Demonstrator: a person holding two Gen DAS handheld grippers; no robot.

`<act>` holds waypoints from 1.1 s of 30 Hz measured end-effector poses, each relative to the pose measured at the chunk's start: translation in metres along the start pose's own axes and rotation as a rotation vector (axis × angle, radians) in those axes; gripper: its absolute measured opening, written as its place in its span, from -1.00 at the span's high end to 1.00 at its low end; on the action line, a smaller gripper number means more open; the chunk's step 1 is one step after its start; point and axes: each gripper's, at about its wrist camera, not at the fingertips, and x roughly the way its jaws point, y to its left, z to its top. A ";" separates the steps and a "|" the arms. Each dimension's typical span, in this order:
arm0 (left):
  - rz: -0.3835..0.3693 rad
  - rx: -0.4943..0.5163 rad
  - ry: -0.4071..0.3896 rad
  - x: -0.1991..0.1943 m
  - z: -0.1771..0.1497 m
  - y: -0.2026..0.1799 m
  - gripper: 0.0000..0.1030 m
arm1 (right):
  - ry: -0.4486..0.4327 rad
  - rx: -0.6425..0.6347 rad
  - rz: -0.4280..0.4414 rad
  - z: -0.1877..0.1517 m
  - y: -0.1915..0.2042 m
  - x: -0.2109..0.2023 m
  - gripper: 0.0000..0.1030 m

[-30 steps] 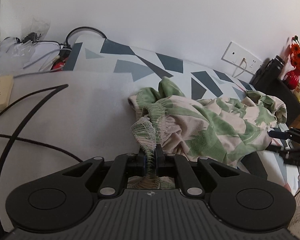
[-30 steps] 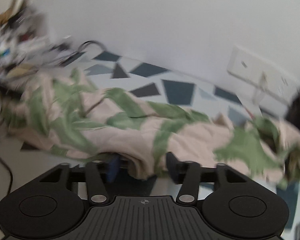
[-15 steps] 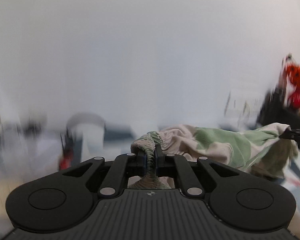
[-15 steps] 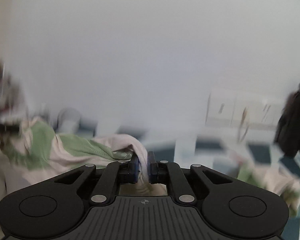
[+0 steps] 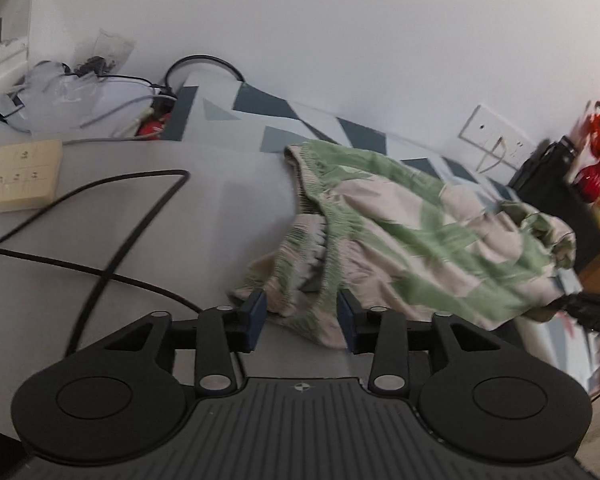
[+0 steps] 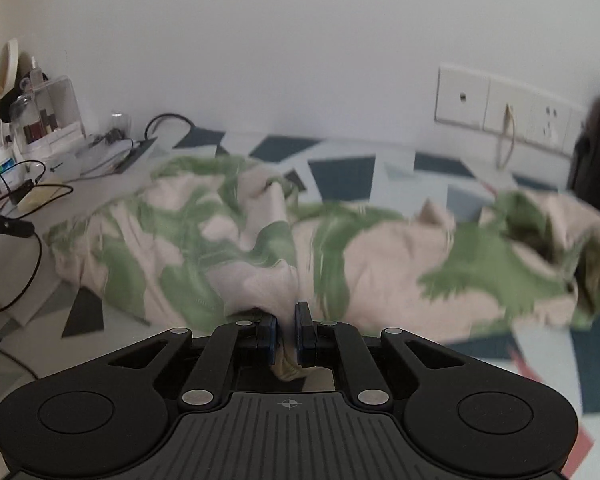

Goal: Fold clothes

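Observation:
A pair of beige shorts with a green leaf print lies crumpled on the table, its elastic waistband towards the left. My left gripper is open, its jaws on either side of the waistband edge without pinching it. My right gripper is shut on the near edge of the shorts, and cloth bunches between its pads. The right gripper also shows as a dark shape at the right edge of the left wrist view.
A patterned blue and white cloth covers the table. Black cables, a beige power strip and clutter lie at the left. A wall socket plate, a black object and a red vase of orange flowers stand at the right.
Both grippers lifted the shorts into the air and brought them back down onto the table. My left gripper has opened and let go of the waistband. The right stays shut on the cloth.

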 end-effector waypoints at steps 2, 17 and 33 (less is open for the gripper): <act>-0.013 0.011 -0.012 0.006 0.012 -0.006 0.03 | 0.018 0.013 0.001 -0.005 0.001 0.001 0.85; -0.069 -0.157 0.093 0.110 0.070 0.000 0.03 | 0.028 0.073 -0.025 -0.014 -0.006 0.012 0.84; -0.158 -0.325 0.149 0.114 0.075 0.026 0.45 | 0.054 0.101 -0.020 -0.014 -0.012 0.022 0.84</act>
